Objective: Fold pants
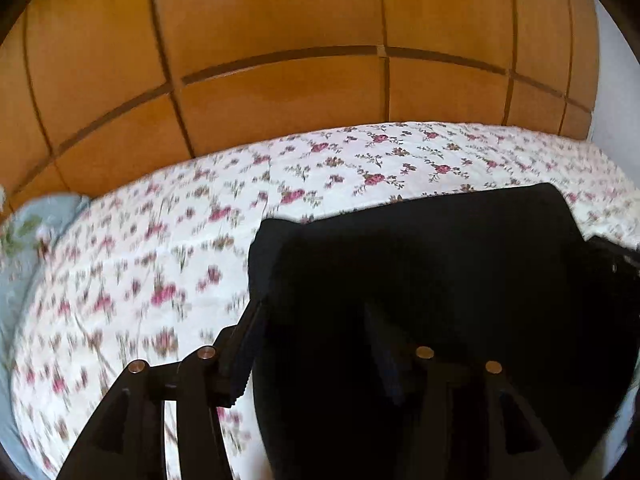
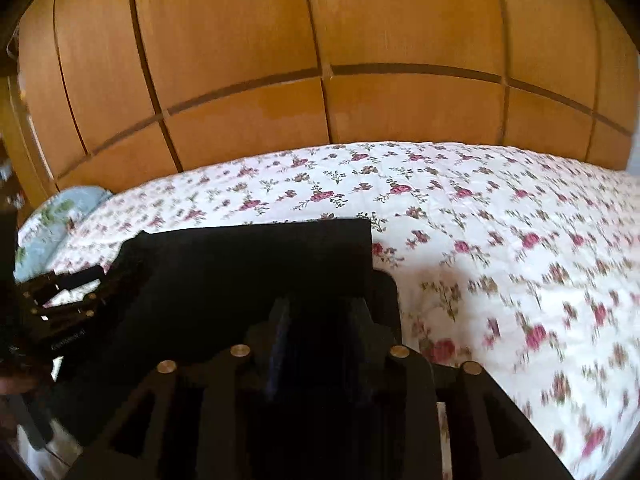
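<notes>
The right finger of the left gripper is hidden behind the black pants, so it cannot be told if the cloth is pinched. The fingertips of the right gripper are lost in the same dark cloth, and their grip cannot be told either. The near end of the pants is cut off by the bottom edge in both views. The flowered bedspread is blurred beside each gripper. Far to the left, a pale blue pillow is cut off and blurred.
</notes>
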A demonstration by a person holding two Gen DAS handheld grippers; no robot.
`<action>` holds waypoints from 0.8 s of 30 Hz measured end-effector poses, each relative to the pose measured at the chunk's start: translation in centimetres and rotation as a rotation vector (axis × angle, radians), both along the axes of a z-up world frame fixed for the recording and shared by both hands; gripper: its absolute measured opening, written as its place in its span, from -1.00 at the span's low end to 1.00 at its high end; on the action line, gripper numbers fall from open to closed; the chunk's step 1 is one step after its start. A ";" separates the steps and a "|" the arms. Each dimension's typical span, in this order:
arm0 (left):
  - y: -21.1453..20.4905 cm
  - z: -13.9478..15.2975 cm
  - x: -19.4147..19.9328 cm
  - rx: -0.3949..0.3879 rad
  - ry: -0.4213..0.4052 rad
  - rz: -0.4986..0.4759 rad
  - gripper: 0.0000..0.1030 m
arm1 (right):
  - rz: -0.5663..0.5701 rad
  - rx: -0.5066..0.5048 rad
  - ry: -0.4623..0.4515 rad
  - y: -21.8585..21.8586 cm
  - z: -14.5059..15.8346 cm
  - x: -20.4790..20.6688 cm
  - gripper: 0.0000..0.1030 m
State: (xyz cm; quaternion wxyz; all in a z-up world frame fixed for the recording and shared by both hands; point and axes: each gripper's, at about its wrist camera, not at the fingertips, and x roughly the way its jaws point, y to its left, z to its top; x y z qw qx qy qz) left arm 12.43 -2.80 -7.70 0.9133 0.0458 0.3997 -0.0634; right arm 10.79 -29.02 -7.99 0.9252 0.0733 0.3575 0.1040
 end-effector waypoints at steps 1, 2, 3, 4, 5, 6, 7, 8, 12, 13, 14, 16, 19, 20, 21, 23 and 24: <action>0.2 0.0 -0.3 -0.018 0.007 0.007 0.03 | -0.008 -0.001 -0.003 0.0 0.1 -0.7 -0.37; 0.7 0.1 -0.8 -0.043 0.016 0.019 0.04 | -0.012 -0.001 -0.006 0.0 0.1 -1.4 -0.37; 1.0 0.2 -1.3 -0.059 0.024 0.028 0.04 | -0.014 0.002 -0.011 0.1 0.2 -2.2 -0.37; 1.0 0.1 -1.6 -0.063 0.028 0.030 0.04 | -0.017 0.003 -0.013 0.1 0.2 -3.0 -0.37; 1.1 0.1 -2.1 -0.066 0.031 0.031 0.04 | -0.019 -0.001 -0.011 0.2 0.2 -3.5 -0.37; 1.1 0.1 -2.6 -0.064 0.030 0.030 0.04 | -0.025 -0.016 -0.002 0.3 0.0 -4.1 -0.36; 1.1 0.1 -3.0 -0.061 0.029 0.029 0.05 | -0.035 -0.031 0.007 0.3 -0.2 -4.4 -0.35; 1.1 0.1 -3.5 -0.059 0.027 0.028 0.05 | -0.047 -0.046 0.018 0.3 -0.4 -4.8 -0.34; 1.4 -0.1 -4.8 -0.076 0.033 0.031 0.07 | -0.111 -0.011 0.067 -1.2 -1.8 -5.6 -0.05; 1.6 -0.1 -5.1 -0.088 0.038 0.034 0.07 | -0.122 0.010 0.075 -1.6 -2.1 -5.7 0.01; 1.7 -0.1 -5.4 -0.094 0.039 0.034 0.07 | -0.128 0.038 0.081 -1.9 -2.3 -5.7 0.01; 1.9 0.0 -5.9 -0.093 0.036 0.030 0.09 | -0.140 0.073 0.088 -2.4 -2.7 -5.7 0.03; 2.1 0.0 -6.4 -0.084 0.029 0.036 0.17 | -0.139 0.064 0.078 -2.2 -2.6 -6.0 0.04; 2.3 0.0 -6.5 -0.092 0.032 0.037 0.17 | -0.139 0.065 0.077 -2.2 -2.6 -6.0 0.04; 2.4 0.0 -6.6 -0.100 0.035 0.040 0.17 | -0.140 0.070 0.077 -2.2 -2.6 -6.0 0.04; 2.4 0.0 -6.7 -0.105 0.037 0.045 0.17 | -0.146 0.092 0.086 -2.4 -2.7 -6.2 0.06; 2.4 0.0 -6.8 -0.103 0.037 0.046 0.17 | -0.151 0.109 0.095 -2.6 -2.7 -6.1 0.09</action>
